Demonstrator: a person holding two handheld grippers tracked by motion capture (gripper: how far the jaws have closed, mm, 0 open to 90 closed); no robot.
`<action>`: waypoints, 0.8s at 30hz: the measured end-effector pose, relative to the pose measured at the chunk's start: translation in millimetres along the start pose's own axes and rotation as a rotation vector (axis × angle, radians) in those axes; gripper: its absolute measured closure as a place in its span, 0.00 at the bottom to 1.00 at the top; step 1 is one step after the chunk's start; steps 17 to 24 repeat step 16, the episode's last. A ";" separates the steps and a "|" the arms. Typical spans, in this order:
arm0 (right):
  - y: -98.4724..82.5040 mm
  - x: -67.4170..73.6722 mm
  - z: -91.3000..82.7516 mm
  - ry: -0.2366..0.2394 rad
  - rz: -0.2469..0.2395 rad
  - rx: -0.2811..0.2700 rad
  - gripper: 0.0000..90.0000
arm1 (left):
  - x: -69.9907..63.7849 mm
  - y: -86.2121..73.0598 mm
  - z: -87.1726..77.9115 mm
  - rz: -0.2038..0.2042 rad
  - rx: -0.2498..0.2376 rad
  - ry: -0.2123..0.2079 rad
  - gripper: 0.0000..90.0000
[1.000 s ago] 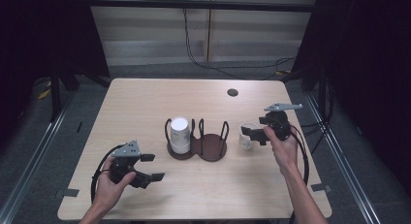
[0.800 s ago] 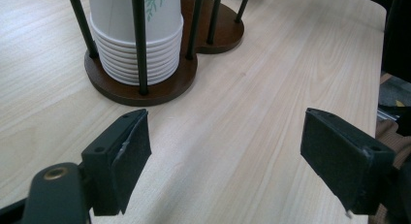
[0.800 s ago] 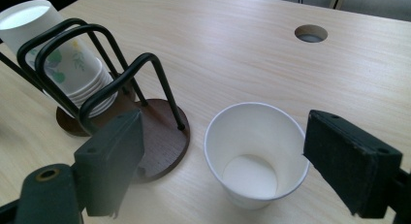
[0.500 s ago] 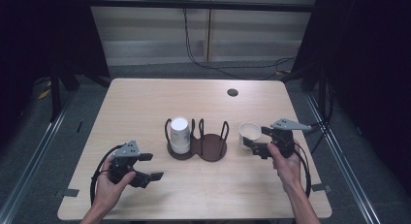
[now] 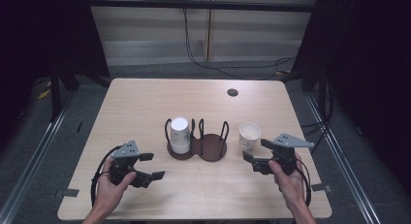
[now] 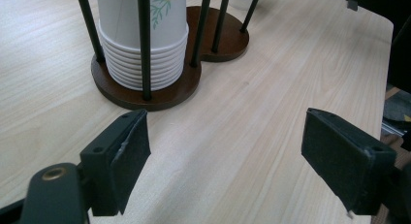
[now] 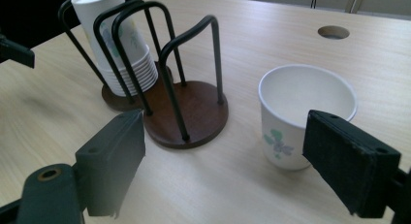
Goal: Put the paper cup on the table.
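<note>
A dark brown two-bay cup holder (image 5: pixel 209 147) with black wire hoops stands mid-table. Its left bay holds a stack of upturned white paper cups (image 5: pixel 179 134); the right bay is bare. One paper cup (image 5: pixel 250 136) stands upright on the table just right of the holder. My right gripper (image 5: pixel 256 150) is open, a little in front of this cup and not touching it. My left gripper (image 5: pixel 152 166) is open near the front left, pointing at the holder. In the right gripper view the cup (image 7: pixel 303 115) stands beyond the open jaws. In the left gripper view the stack (image 6: pixel 143 40) stands ahead.
The light wooden table (image 5: pixel 145 103) has a round cable hole (image 5: pixel 232 92) at the back right. Cables trail from both grippers at the front edge. Dark curtains and a metal frame surround the table.
My right gripper has drawn back from the single cup toward the front edge. The cup stays standing where it was. The left gripper has hardly moved.
</note>
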State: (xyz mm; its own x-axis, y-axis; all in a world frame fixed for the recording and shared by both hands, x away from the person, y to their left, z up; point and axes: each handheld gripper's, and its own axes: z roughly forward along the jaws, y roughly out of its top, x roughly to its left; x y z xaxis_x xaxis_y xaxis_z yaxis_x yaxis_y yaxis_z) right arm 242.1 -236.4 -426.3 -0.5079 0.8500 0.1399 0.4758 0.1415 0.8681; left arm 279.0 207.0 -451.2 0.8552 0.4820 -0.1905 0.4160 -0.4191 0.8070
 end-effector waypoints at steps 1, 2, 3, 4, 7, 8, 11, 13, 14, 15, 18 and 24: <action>-2.7 1.3 -0.5 0.000 0.004 0.000 0.17 | -0.6 0.1 -0.5 0.005 -0.003 0.005 0.20; -5.6 2.0 -1.4 -0.001 0.008 -0.008 0.17 | -1.2 0.0 -1.5 0.014 -0.006 0.015 0.20; -8.7 2.8 -2.0 -0.007 0.014 -0.018 0.17 | -1.6 -0.2 -2.2 0.017 -0.012 0.020 0.20; -11.6 3.3 -1.9 -0.006 0.011 -0.017 0.17 | -1.6 -0.3 -2.4 0.011 -0.018 0.020 0.20; -19.7 5.4 -4.0 0.000 0.021 -0.048 0.17 | -0.6 -1.9 -1.6 0.000 -0.020 0.023 0.20; -23.0 5.9 -4.3 0.006 0.032 -0.057 0.17 | -0.2 -2.2 -0.7 0.001 -0.008 0.017 0.20; -31.7 9.4 -4.1 0.010 0.030 -0.053 0.17 | -0.6 -4.5 1.2 -0.007 -0.008 0.010 0.20; -32.8 11.2 -4.6 0.012 0.029 -0.051 0.17 | -0.6 -5.3 2.0 0.002 0.003 0.008 0.20; -33.0 11.5 -5.0 0.012 0.028 -0.051 0.17 | -0.6 -5.8 2.0 -0.001 -0.003 0.012 0.20; -33.3 11.8 -5.1 0.009 0.022 -0.051 0.17 | -0.1 -6.1 1.6 -0.007 -0.003 0.012 0.20; -34.0 11.8 -4.9 0.004 0.011 -0.050 0.17 | 0.6 -6.2 1.3 -0.011 -0.006 0.010 0.20; -34.0 11.8 -4.9 0.004 0.011 -0.050 0.17 | 0.6 -6.2 1.3 -0.011 -0.006 0.010 0.20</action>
